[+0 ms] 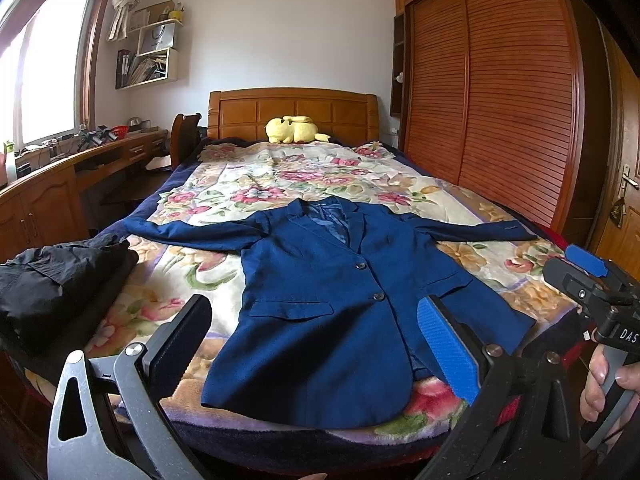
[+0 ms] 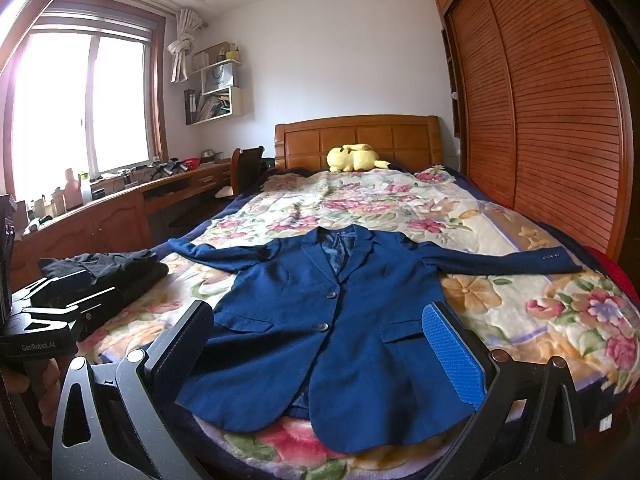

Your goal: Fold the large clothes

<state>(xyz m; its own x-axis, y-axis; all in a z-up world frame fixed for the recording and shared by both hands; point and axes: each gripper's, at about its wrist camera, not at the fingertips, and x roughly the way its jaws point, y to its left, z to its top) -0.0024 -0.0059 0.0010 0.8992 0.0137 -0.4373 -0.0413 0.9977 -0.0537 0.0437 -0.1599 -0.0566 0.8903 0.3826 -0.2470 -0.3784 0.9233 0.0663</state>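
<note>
- Your left gripper (image 1: 316, 344) is wide open and holds nothing; the blue jacket (image 1: 332, 320) lies flat on the bed (image 1: 248, 188).
- Your right gripper (image 2: 320, 348) is wide open too, above the jacket's bottom edge; black clothes (image 2: 108, 268) sit at the left.

both grippers, left (image 1: 316, 344) and right (image 2: 320, 344), hover side by side, fingers spread

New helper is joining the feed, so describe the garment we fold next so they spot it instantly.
Start at the bed with the floral blanket. The navy blazer lies face up at its foot, sleeves spread, two buttons fastened. Unlike the black clothes bundled at the left edge, it is blue and laid flat.
</note>
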